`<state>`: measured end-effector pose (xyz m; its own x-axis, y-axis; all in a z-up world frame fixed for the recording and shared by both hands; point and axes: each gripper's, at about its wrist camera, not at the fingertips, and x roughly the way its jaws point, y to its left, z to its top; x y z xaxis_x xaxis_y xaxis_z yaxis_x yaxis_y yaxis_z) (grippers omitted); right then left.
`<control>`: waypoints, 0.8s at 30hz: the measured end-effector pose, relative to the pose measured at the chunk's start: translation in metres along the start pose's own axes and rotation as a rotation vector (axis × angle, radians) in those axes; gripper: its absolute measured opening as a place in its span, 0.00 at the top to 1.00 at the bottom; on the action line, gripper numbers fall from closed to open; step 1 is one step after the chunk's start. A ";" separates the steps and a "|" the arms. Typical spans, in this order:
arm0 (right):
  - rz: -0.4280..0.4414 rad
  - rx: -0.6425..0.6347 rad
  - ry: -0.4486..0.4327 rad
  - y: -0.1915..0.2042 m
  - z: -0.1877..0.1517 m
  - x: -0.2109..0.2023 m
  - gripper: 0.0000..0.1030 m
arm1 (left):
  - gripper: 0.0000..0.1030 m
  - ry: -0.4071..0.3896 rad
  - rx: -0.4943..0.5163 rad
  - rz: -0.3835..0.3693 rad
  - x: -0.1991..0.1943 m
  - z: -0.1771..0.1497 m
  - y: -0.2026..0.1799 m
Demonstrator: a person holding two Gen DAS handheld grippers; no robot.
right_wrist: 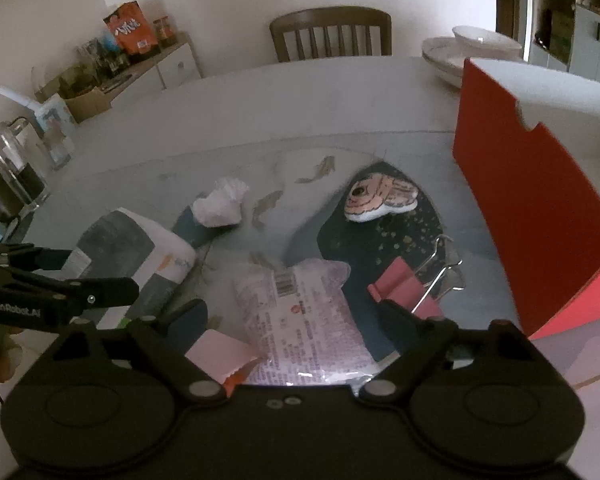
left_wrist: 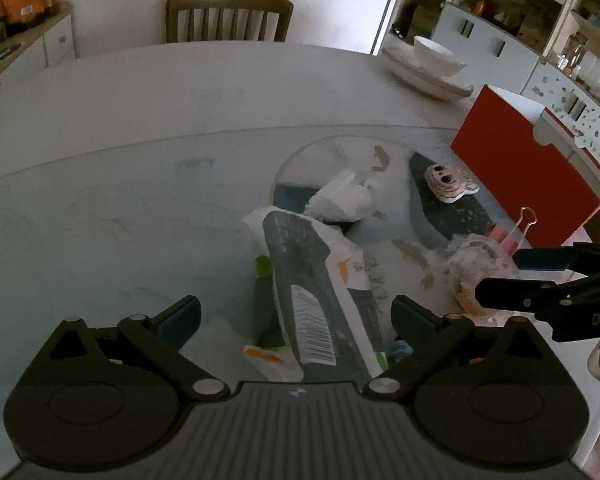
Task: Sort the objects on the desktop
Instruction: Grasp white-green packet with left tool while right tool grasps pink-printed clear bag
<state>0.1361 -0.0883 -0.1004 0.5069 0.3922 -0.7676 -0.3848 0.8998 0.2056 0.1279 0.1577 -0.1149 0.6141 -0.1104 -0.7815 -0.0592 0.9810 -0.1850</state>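
My left gripper (left_wrist: 296,320) is open, its fingers on either side of a grey and white tissue pack (left_wrist: 320,300), also in the right wrist view (right_wrist: 140,256). My right gripper (right_wrist: 292,320) is open over a clear snack packet (right_wrist: 300,320) with a pink sticky-note pad (right_wrist: 220,354) beside it. It shows at the right of the left wrist view (left_wrist: 500,276). A pink binder clip (right_wrist: 404,288), a crumpled tissue (right_wrist: 220,204) and a cartoon magnet (right_wrist: 380,198) lie on the glass turntable (right_wrist: 140,184).
A red open box (right_wrist: 532,216) stands at the right. Stacked white bowls (right_wrist: 460,56) sit at the far right. A glass jug (right_wrist: 12,168) and bottles stand at the left edge. A wooden chair (right_wrist: 332,36) is behind the table.
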 end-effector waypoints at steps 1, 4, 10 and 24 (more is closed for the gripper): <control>-0.002 0.003 0.006 0.000 -0.001 0.002 0.14 | 0.02 0.004 -0.001 -0.003 0.002 0.000 0.001; -0.007 0.016 0.023 -0.002 0.000 0.008 0.17 | 0.04 0.014 -0.007 -0.005 0.007 0.000 0.002; -0.008 0.051 0.048 -0.007 -0.001 0.014 0.24 | 0.19 0.029 -0.018 -0.008 0.012 0.000 0.003; -0.030 0.056 0.047 -0.005 0.001 0.014 0.45 | 0.65 0.029 -0.002 -0.029 0.009 0.003 -0.005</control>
<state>0.1455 -0.0873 -0.1117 0.4805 0.3564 -0.8014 -0.3253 0.9210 0.2145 0.1356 0.1521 -0.1191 0.5926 -0.1429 -0.7927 -0.0434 0.9770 -0.2086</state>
